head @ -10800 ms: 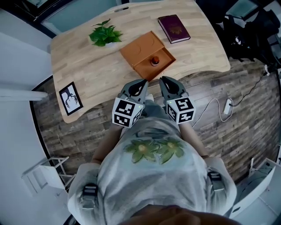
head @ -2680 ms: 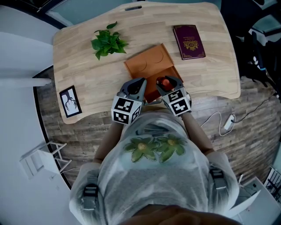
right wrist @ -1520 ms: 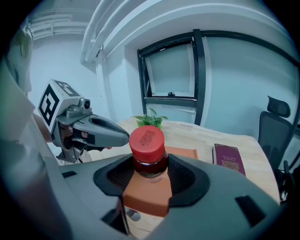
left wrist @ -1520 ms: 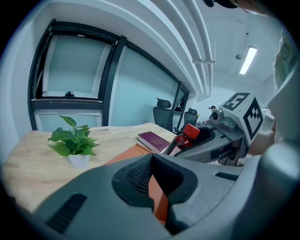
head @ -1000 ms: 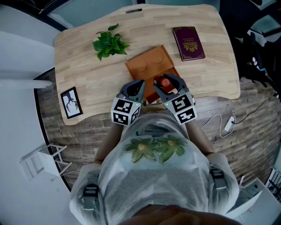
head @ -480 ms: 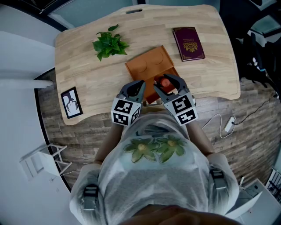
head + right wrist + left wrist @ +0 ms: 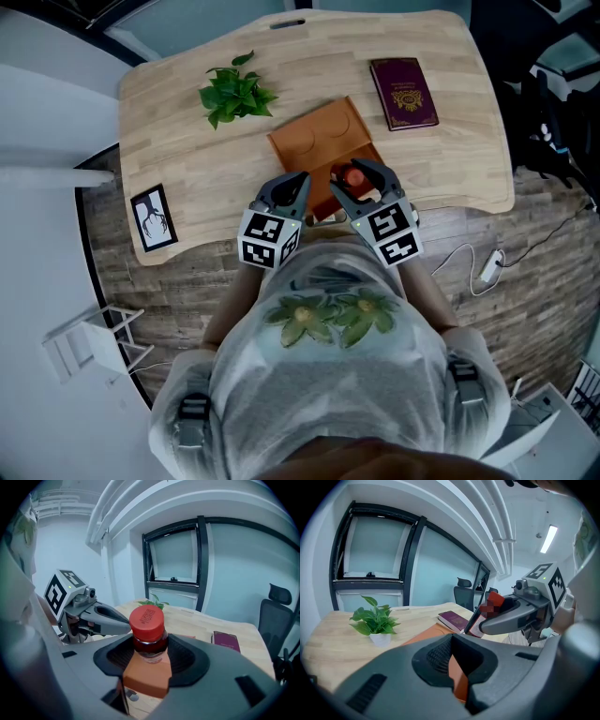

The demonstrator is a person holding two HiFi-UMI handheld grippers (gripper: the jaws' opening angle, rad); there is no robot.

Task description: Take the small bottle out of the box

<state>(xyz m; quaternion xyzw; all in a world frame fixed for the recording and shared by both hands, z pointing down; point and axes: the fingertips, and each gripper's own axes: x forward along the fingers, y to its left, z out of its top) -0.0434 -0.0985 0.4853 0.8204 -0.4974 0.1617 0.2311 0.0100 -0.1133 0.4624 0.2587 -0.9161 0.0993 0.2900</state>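
The small bottle [image 7: 352,175], dark with a red cap, is held up in my right gripper [image 7: 355,178], which is shut on it. In the right gripper view the bottle [image 7: 147,630] sits between the pads [image 7: 180,656], with the orange-brown box [image 7: 144,677] below. The box [image 7: 314,141] lies open near the table's front edge. My left gripper [image 7: 298,178] hovers beside it at the box's near left corner, shut and holding nothing. The left gripper view shows the bottle [image 7: 487,616] raised in the air.
On the wooden table [image 7: 187,131] a potted plant [image 7: 234,94] stands at the back left. A maroon passport [image 7: 404,92] lies at the back right and a small framed picture [image 7: 151,216] at the front left. A cable and power strip [image 7: 487,267] lie on the floor.
Earlier the bottle stood in the box with both grippers short of the table. Now my right gripper holds it above the box. Hardly anything has moved in the last second.
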